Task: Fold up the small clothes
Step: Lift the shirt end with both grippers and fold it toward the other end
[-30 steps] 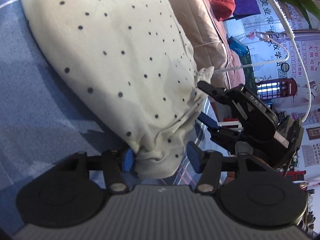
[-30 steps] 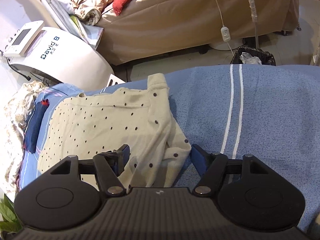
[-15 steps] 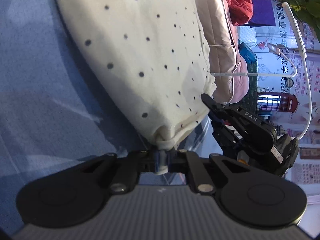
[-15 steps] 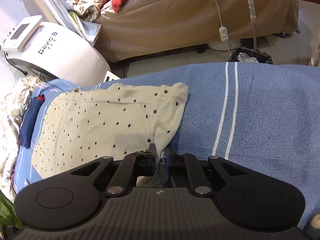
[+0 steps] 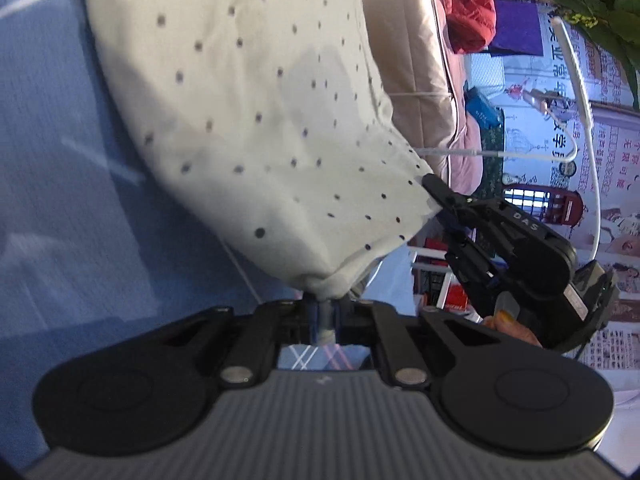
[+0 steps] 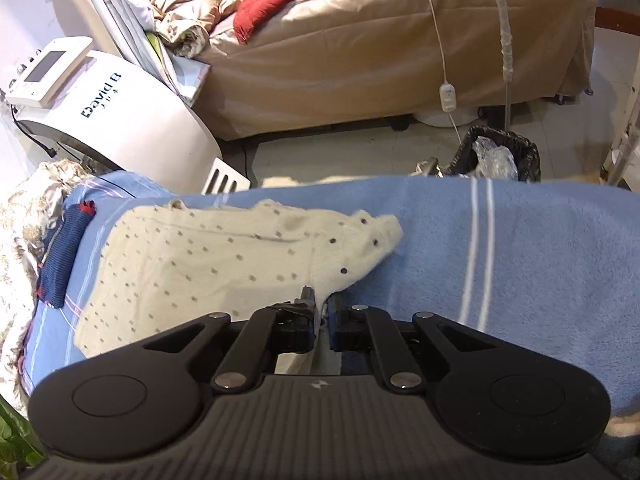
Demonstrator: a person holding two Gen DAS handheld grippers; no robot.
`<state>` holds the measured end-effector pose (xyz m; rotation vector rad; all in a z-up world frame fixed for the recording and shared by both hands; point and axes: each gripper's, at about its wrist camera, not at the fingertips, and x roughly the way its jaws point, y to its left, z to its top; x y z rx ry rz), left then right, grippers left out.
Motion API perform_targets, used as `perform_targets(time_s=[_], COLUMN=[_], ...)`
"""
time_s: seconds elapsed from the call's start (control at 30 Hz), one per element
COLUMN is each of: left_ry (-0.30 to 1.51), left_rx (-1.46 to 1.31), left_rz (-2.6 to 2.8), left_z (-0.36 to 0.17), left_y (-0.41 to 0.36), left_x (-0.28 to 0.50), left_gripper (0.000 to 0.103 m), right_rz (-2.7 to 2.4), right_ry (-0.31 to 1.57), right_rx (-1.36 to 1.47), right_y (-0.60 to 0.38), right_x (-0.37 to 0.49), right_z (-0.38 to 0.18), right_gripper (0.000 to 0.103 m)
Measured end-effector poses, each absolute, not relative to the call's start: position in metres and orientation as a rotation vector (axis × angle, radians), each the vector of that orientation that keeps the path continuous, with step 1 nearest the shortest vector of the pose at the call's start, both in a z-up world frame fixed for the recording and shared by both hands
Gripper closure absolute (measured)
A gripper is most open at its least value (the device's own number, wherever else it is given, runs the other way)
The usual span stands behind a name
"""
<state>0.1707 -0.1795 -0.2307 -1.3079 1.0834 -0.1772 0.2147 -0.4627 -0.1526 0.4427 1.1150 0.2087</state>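
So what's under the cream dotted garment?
A blue striped blanket shows around the cream dotted garment; directly beneath is covered. A dark blue folded item lies beside it.

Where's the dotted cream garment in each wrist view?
Left wrist: dotted cream garment fills the upper centre, its corner pinched by the left gripper.
Right wrist: centre-left, edge pinched by the right gripper.
Shared landmark: blue striped towel beneath.

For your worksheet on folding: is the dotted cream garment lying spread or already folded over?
Mostly spread. The dotted cream garment lies flat on the blue towel; only its near edge lifts, pinched in both grippers.
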Motion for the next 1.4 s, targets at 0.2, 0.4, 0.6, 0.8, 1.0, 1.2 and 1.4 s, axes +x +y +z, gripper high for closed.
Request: perform_targets(time_s=[0.2, 0.4, 0.6, 0.8, 1.0, 1.2, 1.4], left_ry=[1.001, 0.936, 0.901, 0.938, 0.954, 0.947, 0.909], left_rx=[-1.399, -1.383, -1.341, -1.326, -1.271, -1.215, -0.721], left_rz=[-0.081, 0.050, 0.133, 0.169, 0.177, 0.194, 0.141], left_z=[-0.211, -0.199, -0.194, -0.207, -0.215, -0.216, -0.173], left_y=[-0.109, -0.011, 0.075, 0.126, 0.151, 0.171, 0.173], left_x=[0.187, 0.210, 0.219, 0.220, 0.220, 0.194, 0.194], left_gripper=[0.096, 0.096, 0.096, 0.095, 0.095, 0.094, 0.063], right_rz=[0.315, 0.397, 0.452, 0.465, 0.461, 0.481, 0.455], right_ry=[1.105, 1.123, 1.154, 1.202, 1.229, 1.241, 1.165], right_rx=[0.380, 0.330, 0.290, 0.245, 0.220, 0.214, 0.230], right_y=[-0.386, -0.291, -0.206, -0.156, -0.132, -0.109, -0.101], right_x=[0.254, 0.297, 0.323, 0.335, 0.340, 0.343, 0.340], right_z=[-0.125, -0.126, -0.135, -0.148, -0.159, -0.166, -0.163], right_gripper=[0.092, 0.092, 0.092, 0.092, 0.092, 0.091, 0.059])
